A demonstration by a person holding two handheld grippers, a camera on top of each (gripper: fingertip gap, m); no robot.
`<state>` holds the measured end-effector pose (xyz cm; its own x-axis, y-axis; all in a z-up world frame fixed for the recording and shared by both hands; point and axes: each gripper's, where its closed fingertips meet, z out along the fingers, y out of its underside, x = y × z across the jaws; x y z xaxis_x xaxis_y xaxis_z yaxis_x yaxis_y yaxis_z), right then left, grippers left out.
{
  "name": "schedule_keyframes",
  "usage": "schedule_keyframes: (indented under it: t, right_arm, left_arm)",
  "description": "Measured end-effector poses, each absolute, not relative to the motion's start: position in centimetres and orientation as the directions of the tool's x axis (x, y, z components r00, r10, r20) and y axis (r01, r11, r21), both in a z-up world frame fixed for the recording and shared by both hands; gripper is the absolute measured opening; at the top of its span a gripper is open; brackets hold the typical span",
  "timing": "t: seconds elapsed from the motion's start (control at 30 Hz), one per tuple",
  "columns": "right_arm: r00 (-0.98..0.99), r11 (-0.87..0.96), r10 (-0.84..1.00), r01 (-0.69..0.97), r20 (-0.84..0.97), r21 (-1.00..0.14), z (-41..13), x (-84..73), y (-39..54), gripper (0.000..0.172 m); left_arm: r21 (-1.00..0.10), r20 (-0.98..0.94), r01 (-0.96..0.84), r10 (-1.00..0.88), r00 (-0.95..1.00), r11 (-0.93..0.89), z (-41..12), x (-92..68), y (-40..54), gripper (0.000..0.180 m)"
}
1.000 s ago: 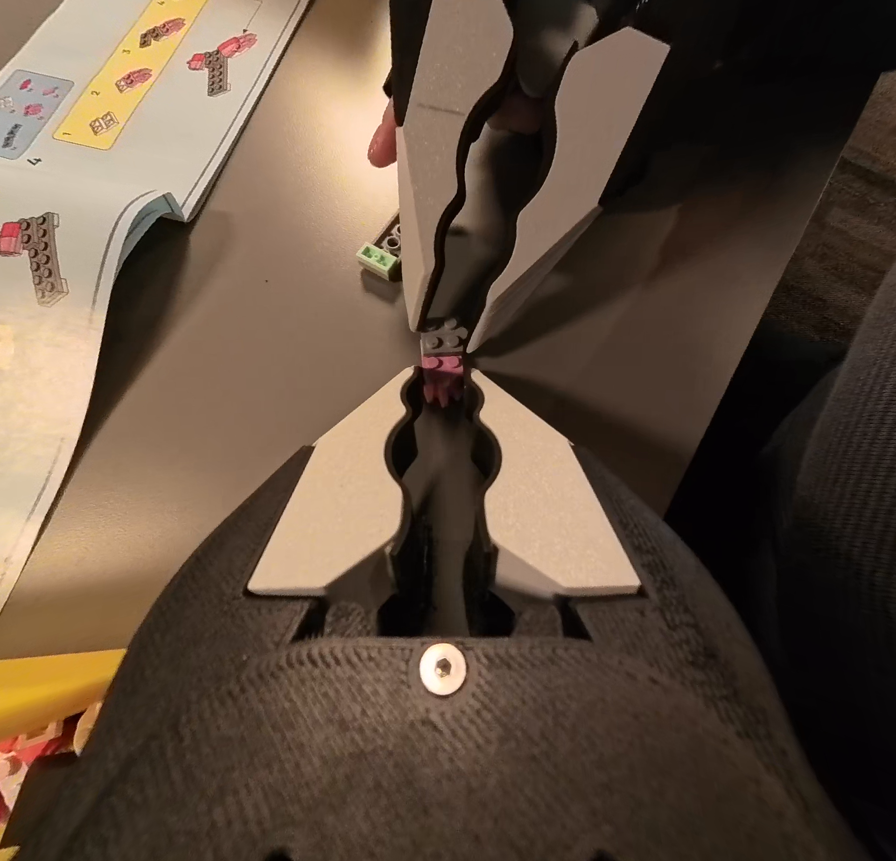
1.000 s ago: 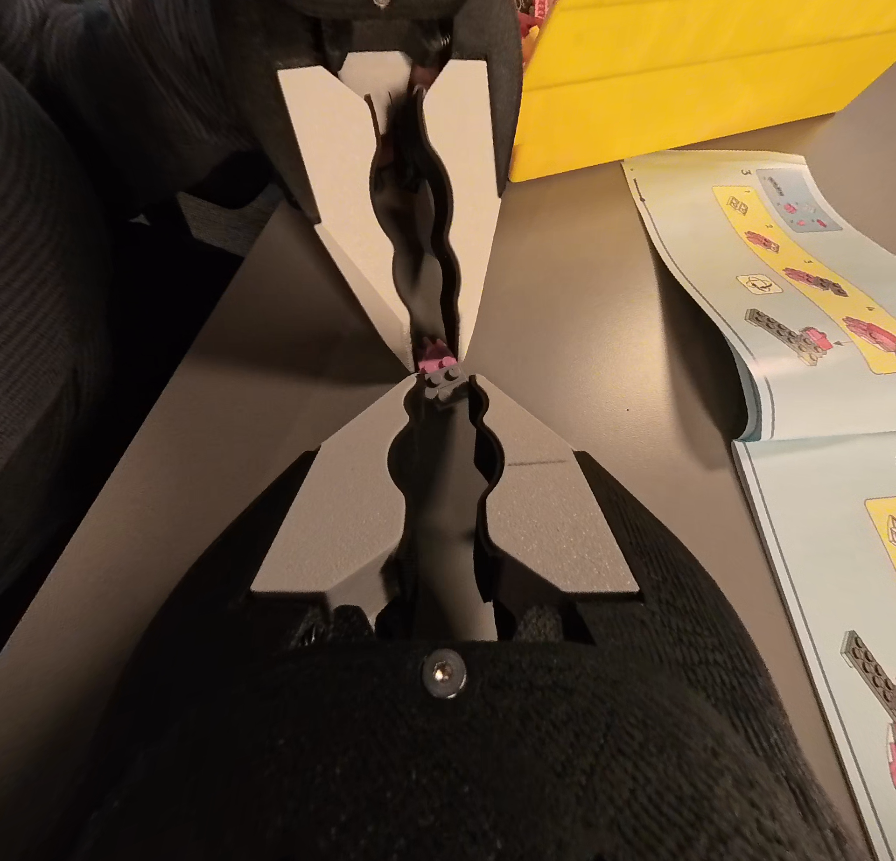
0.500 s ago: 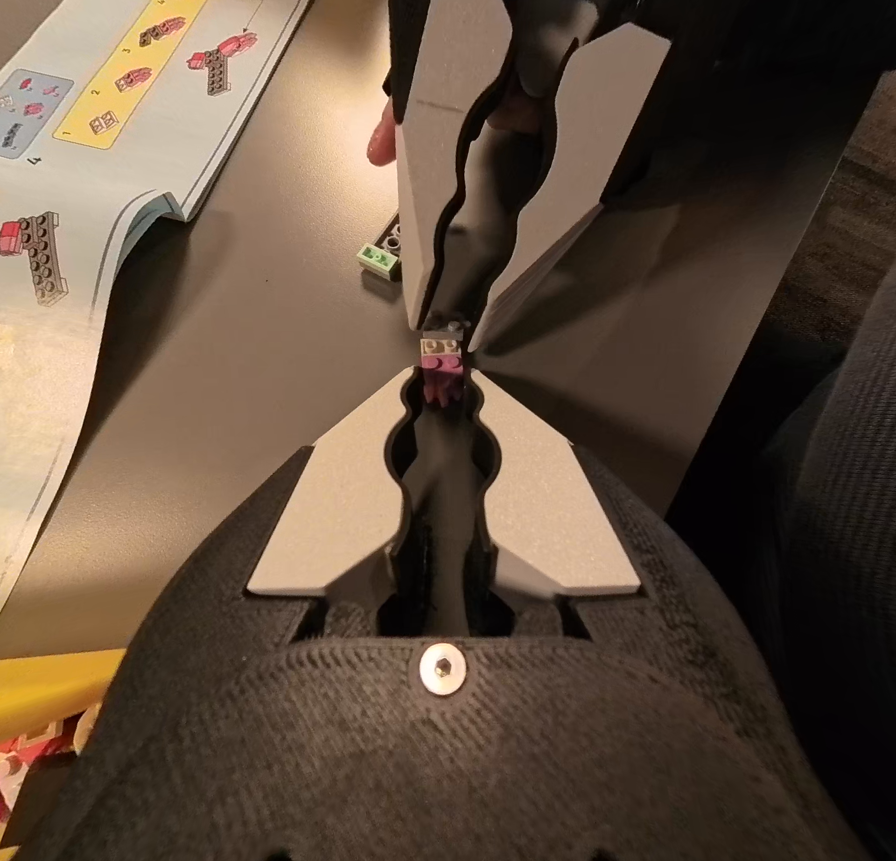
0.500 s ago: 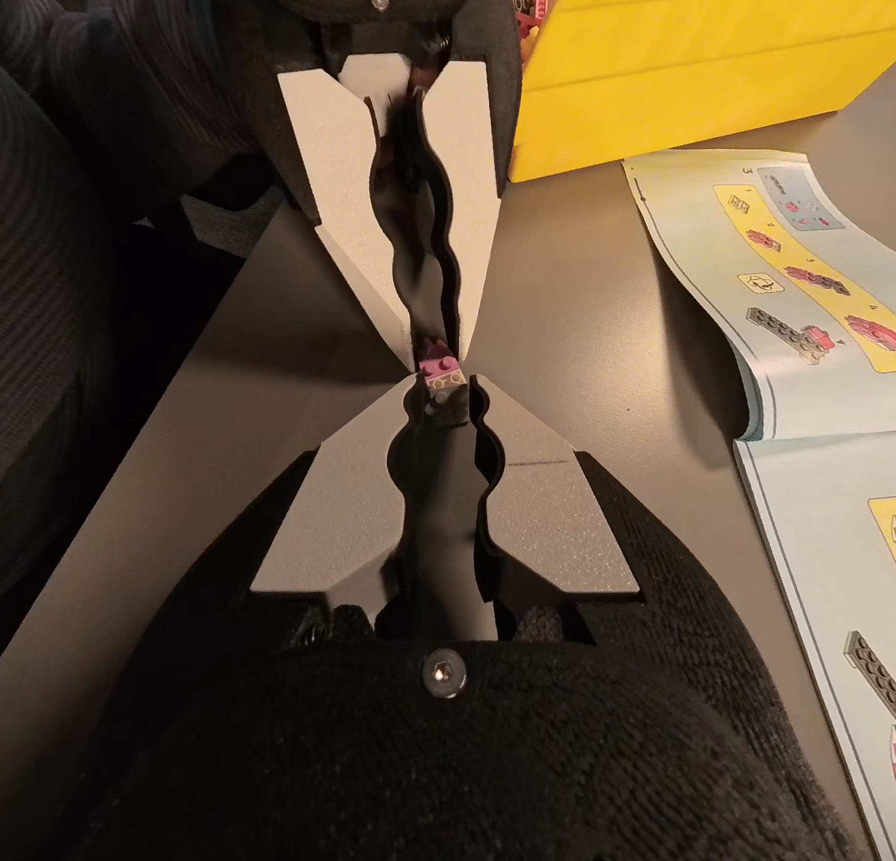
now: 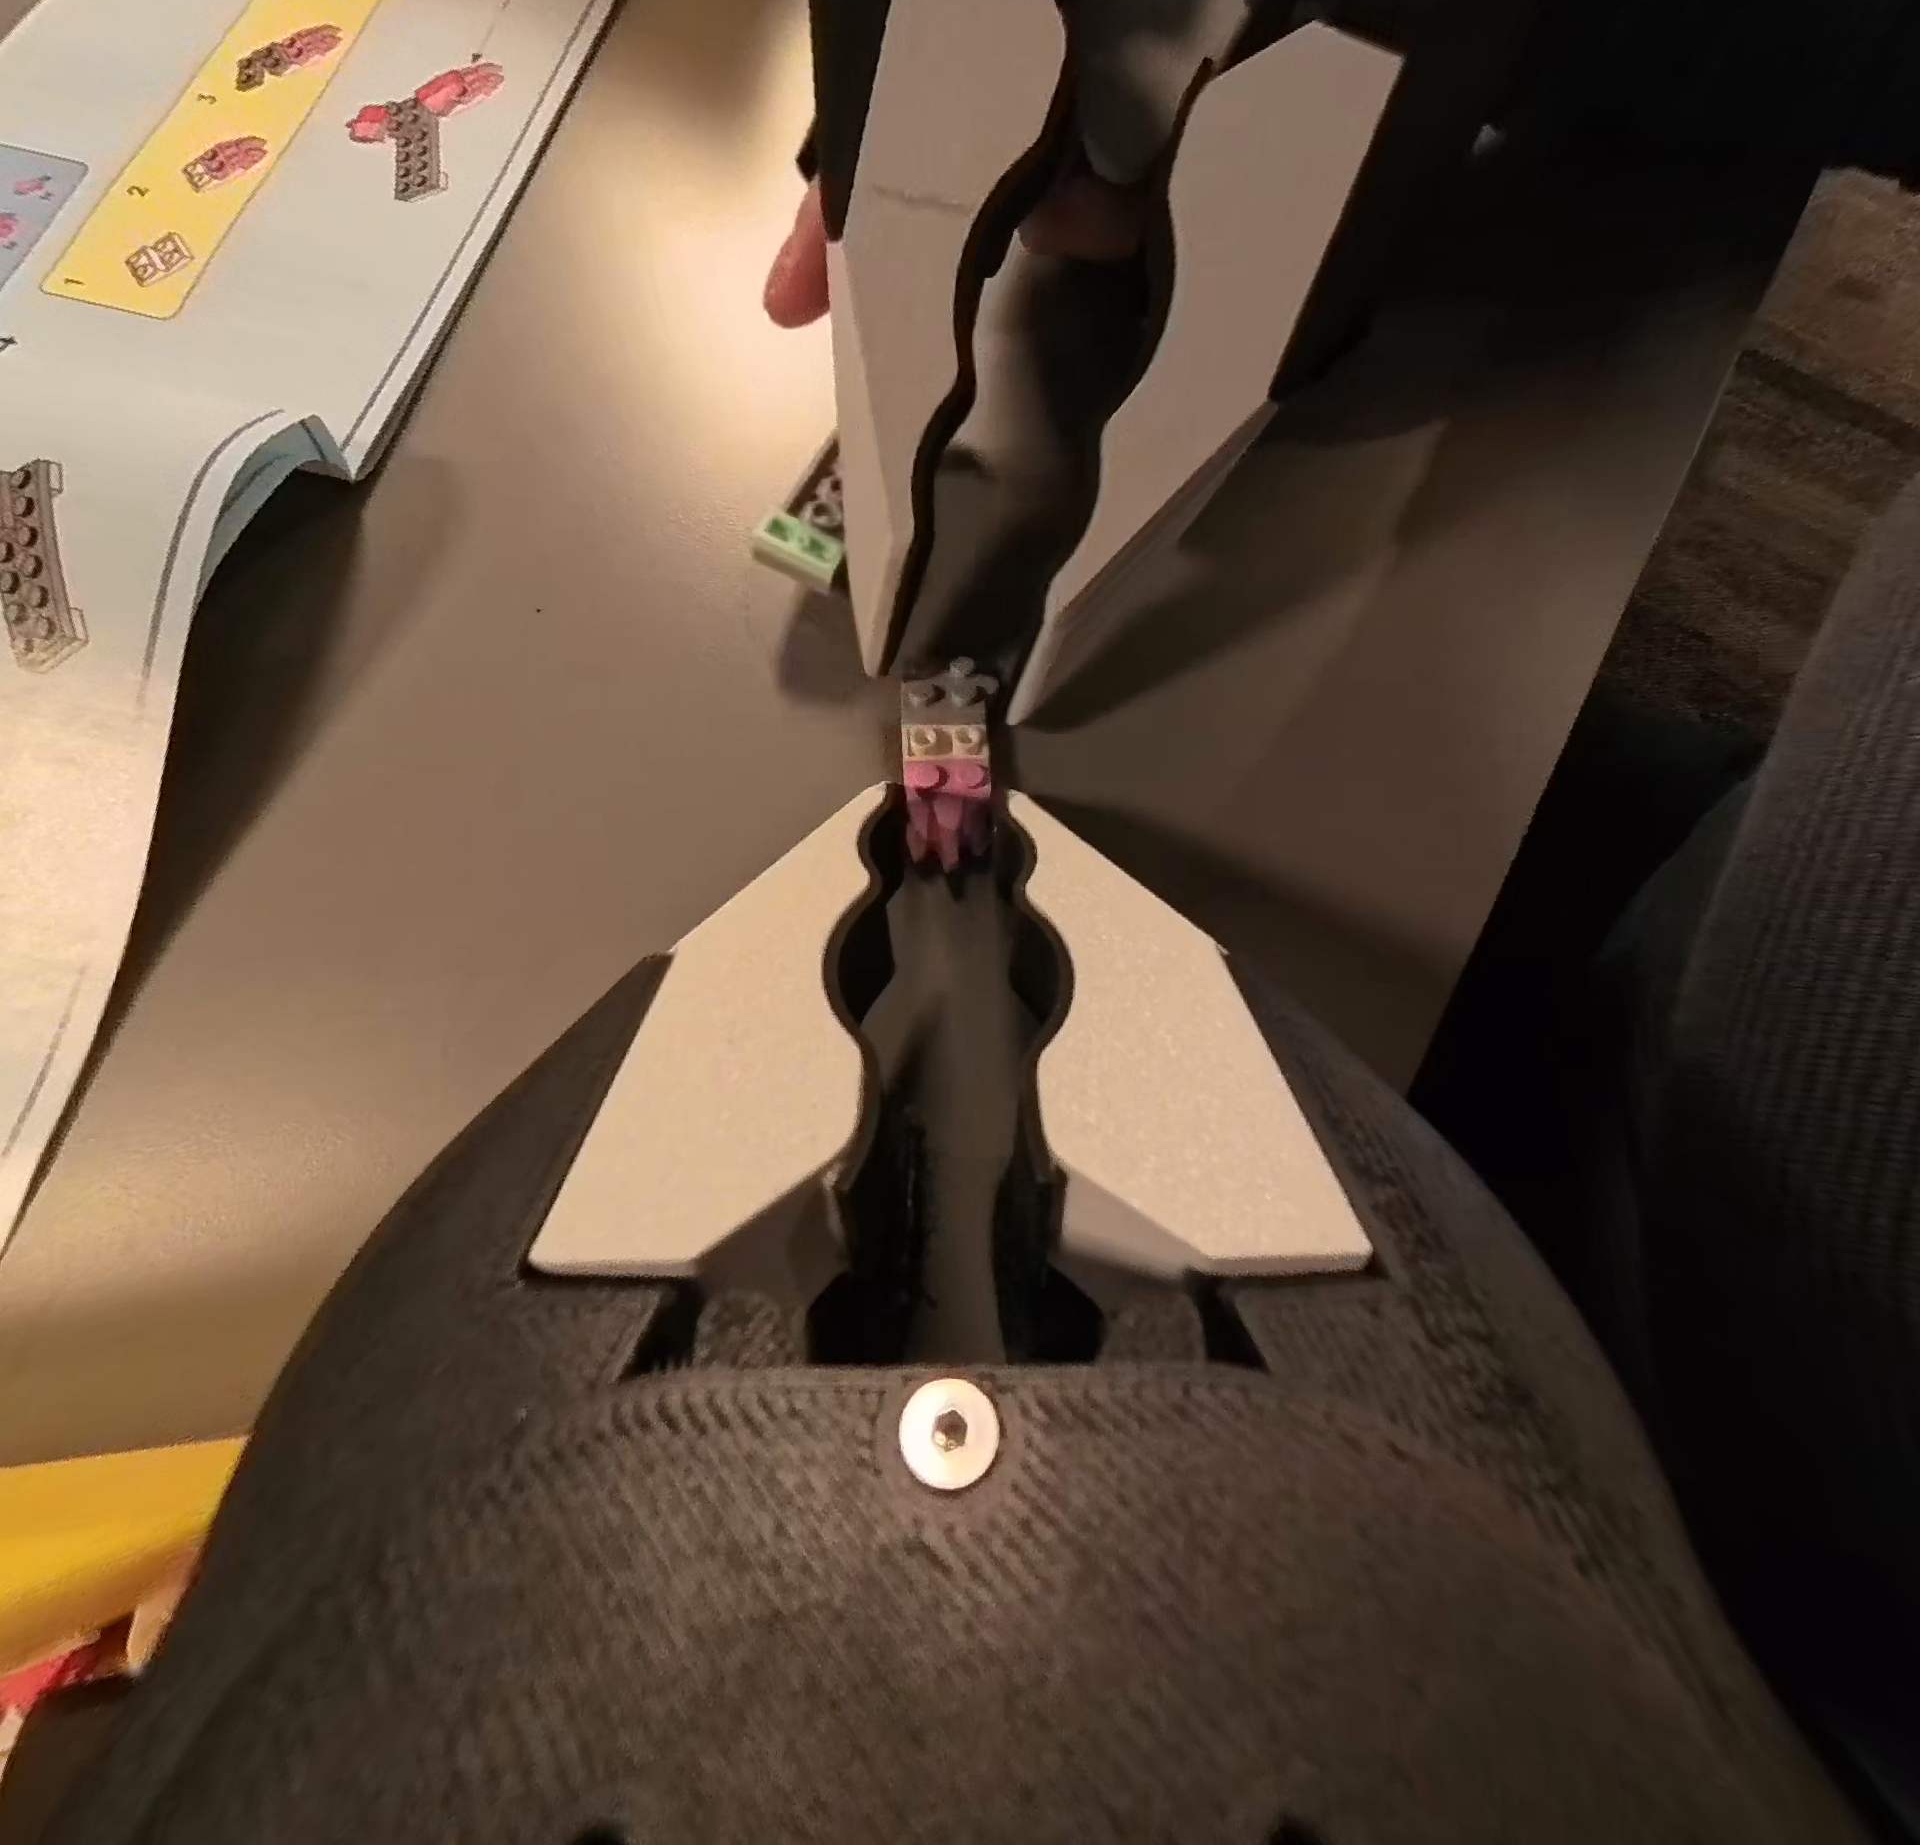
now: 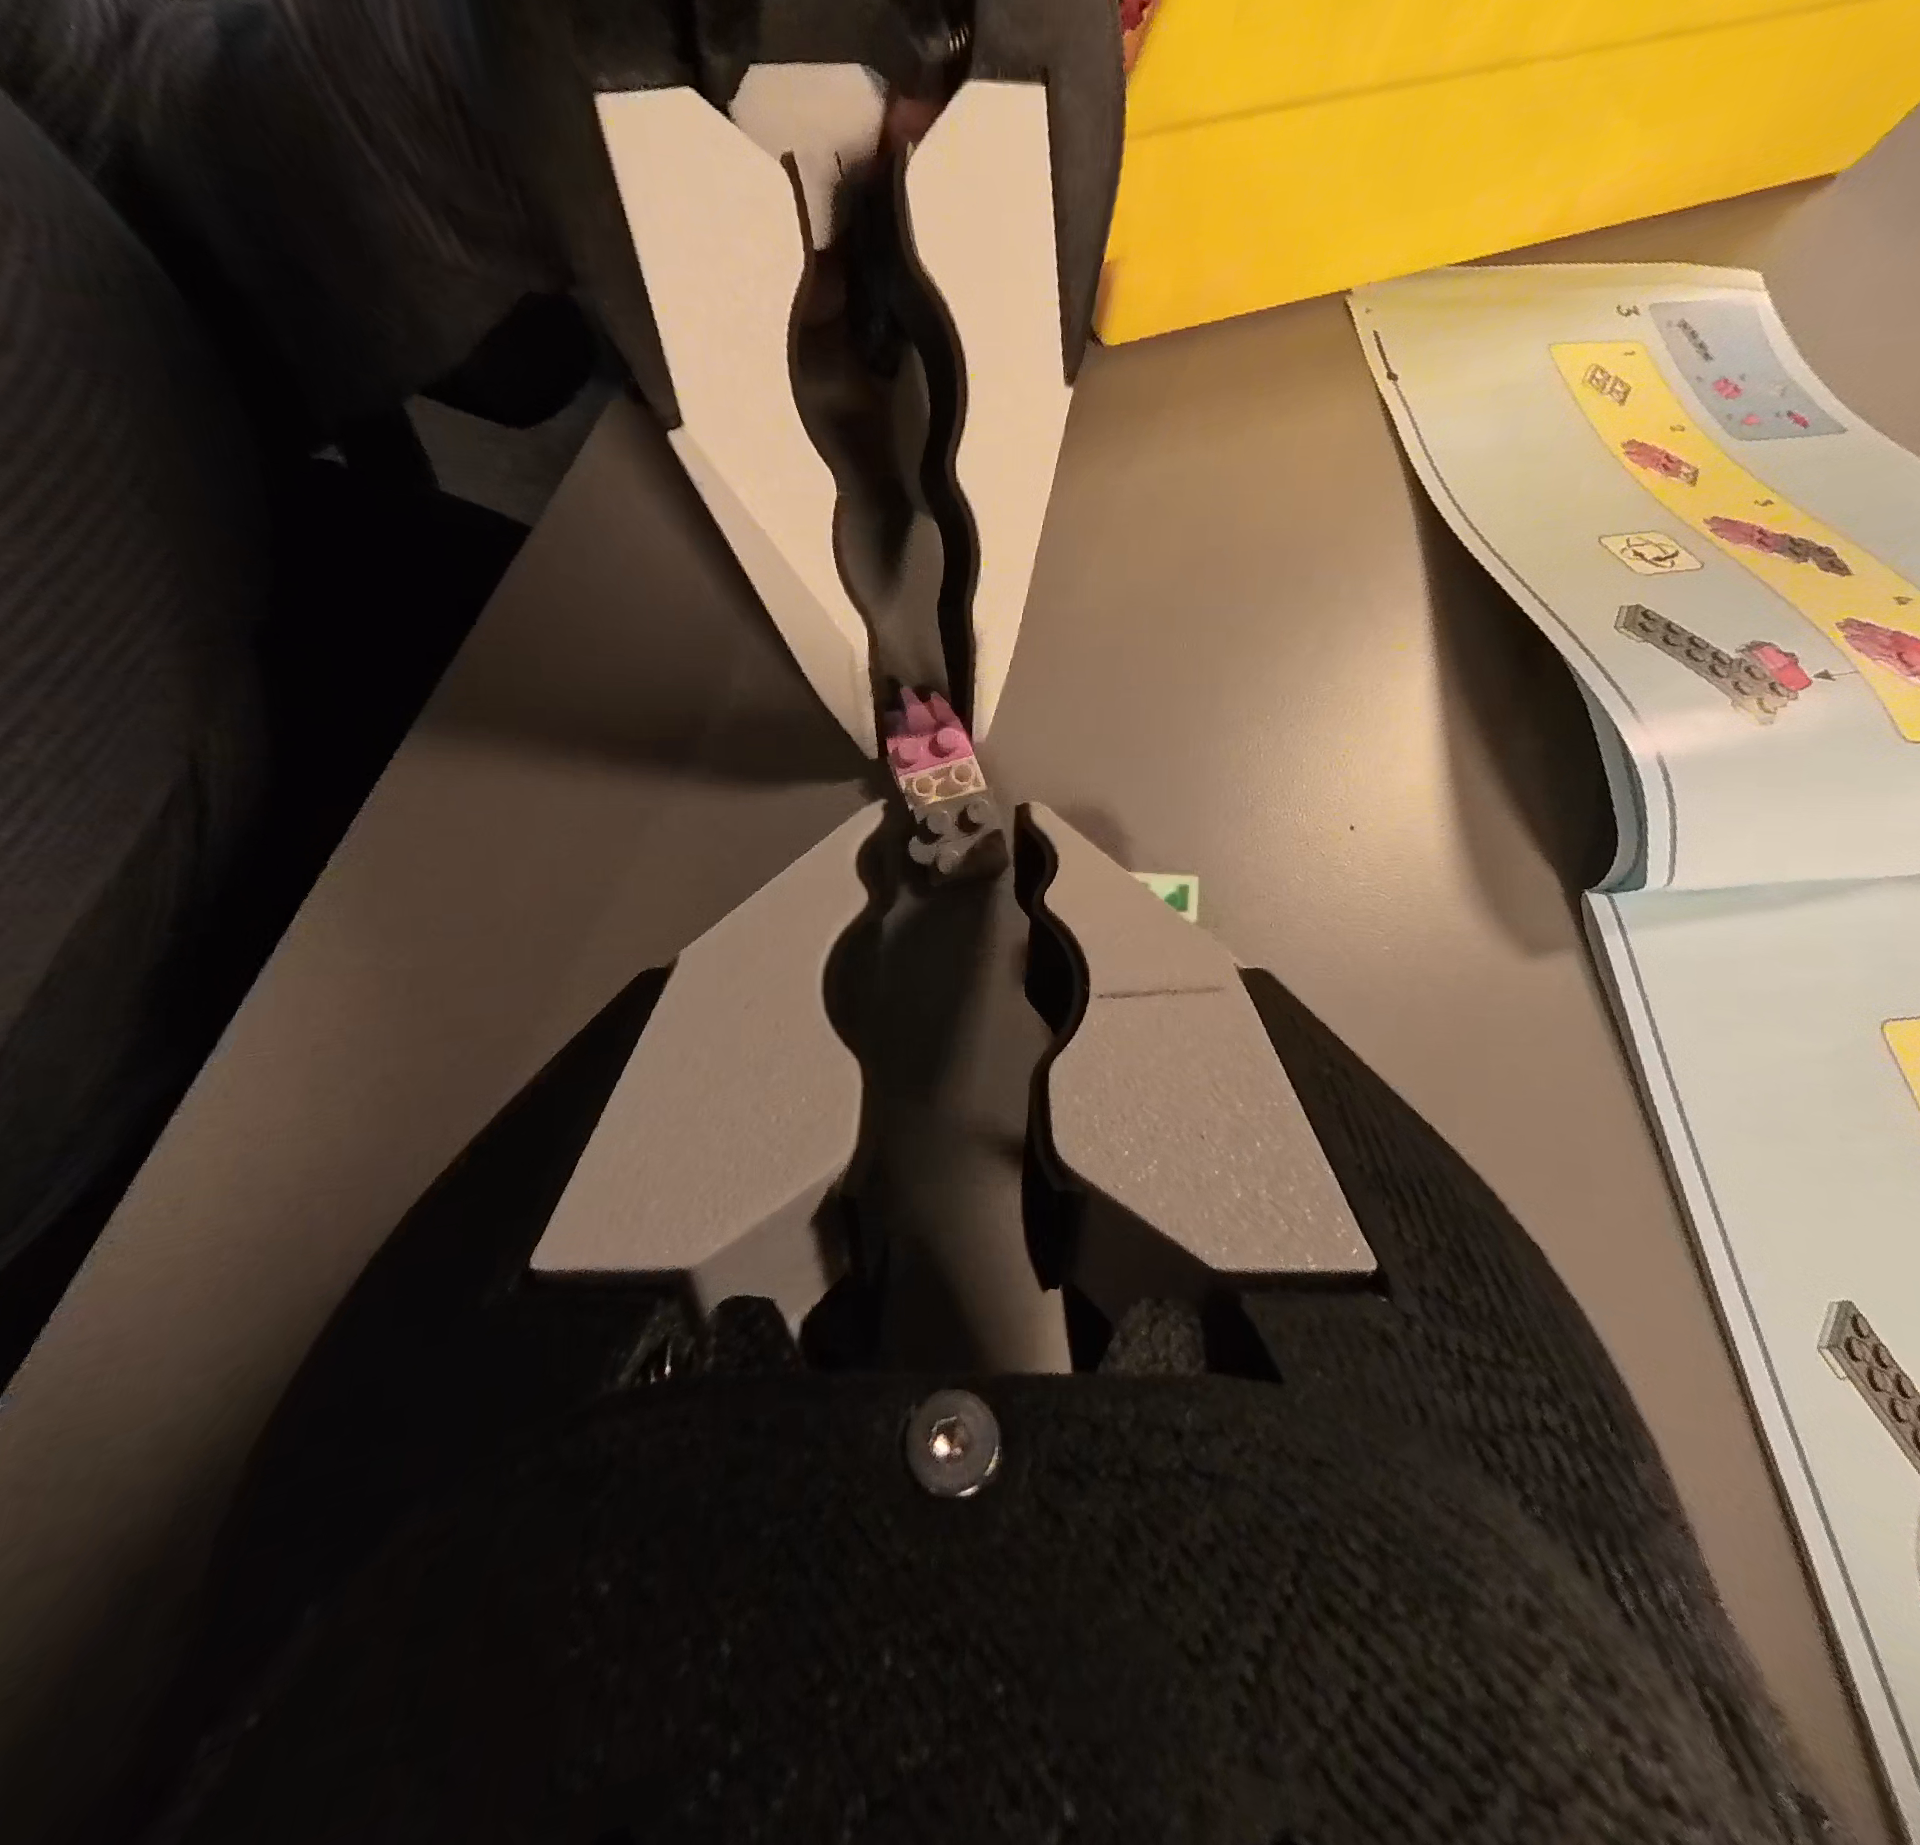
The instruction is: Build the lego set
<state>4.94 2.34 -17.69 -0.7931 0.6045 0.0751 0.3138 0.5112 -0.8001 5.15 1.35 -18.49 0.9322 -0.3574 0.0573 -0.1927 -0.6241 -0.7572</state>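
The right gripper (image 6: pixel 951 839) faces the left gripper (image 6: pixel 925 725) tip to tip above the brown surface (image 6: pixel 1226 652). A small brick stack (image 6: pixel 940 777), pink, tan and grey, spans both jaws; the left gripper pinches its pink end, while the right jaws stand apart around the grey end. An open instruction booklet (image 6: pixel 1714 569) and a yellow box (image 6: pixel 1507 102) lie to the right.

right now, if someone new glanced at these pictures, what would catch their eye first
Two hand-held grippers meet tip to tip above the dark table, a small brick stack of pink, tan and grey bridging them. The left hand-held gripper pinches its pink end; the right sits around its grey end. An open instruction booklet and a yellow box lie beyond.
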Motion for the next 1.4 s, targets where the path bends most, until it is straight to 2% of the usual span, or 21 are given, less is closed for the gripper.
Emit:
schedule_keyframes:
  t: [0.07,0.33,0.5,0.6,0.7,0.97,1.0,1.07,1.23,1.4]
  right_arm:
    - [-0.794,0.518,0.602,0.314,0.079,-0.795,-17.8,5.0,2.3,0.014]
    - [-0.793,0.540,0.597,0.285,0.121,-0.792,-17.8,5.0,2.3,0.013]
    - [-0.815,0.528,0.575,0.300,0.074,-0.794,-17.8,5.5,2.5,0.027]
    - [-0.828,0.533,0.559,0.308,0.054,-0.789,-18.0,5.7,2.5,0.028]
    - [-0.830,0.541,0.555,0.311,0.054,-0.781,-18.2,5.8,2.6,0.016]
    - [-0.822,0.499,0.567,0.298,0.047,-0.814,-17.4,5.6,2.7,0.013]
    - [-0.821,0.496,0.569,0.292,0.052,-0.818,-17.3,5.5,2.7,0.005]
    - [-0.821,0.498,0.566,0.276,0.068,-0.822,-17.2,5.4,2.4,0.005]
    - [-0.816,0.526,0.567,0.257,0.109,-0.811,-17.3,5.3,2.2,0.011]
    - [-0.804,0.543,0.588,0.312,0.087,-0.780,-18.2,5.1,3.4,0.024]
  left_arm:
    - [-0.757,0.049,-0.200,-0.360,0.932,-0.621,-18.5,5.2,1.6,0.016]
    - [-0.758,0.041,-0.206,-0.361,0.932,-0.619,-18.5,5.3,1.8,0.015]
    - [-0.757,0.050,-0.214,-0.382,0.923,-0.617,-18.5,5.6,1.7,0.015]
    - [-0.757,0.054,-0.213,-0.384,0.922,-0.618,-18.5,5.6,1.7,0.015]
    - [-0.757,0.056,-0.213,-0.387,0.921,-0.618,-18.5,5.7,1.7,0.016]
    - [-0.757,0.052,-0.218,-0.390,0.920,-0.616,-18.5,5.7,1.7,0.015]
    - [-0.757,0.049,-0.221,-0.390,0.919,-0.615,-18.5,5.7,1.6,0.016]
    - [-0.757,0.045,-0.224,-0.390,0.920,-0.614,-18.5,5.7,1.7,0.015]
    - [-0.758,0.047,-0.220,-0.387,0.921,-0.615,-18.5,5.6,1.7,0.015]
    - [-0.757,0.056,-0.220,-0.396,0.917,-0.615,-18.5,5.8,1.6,0.015]
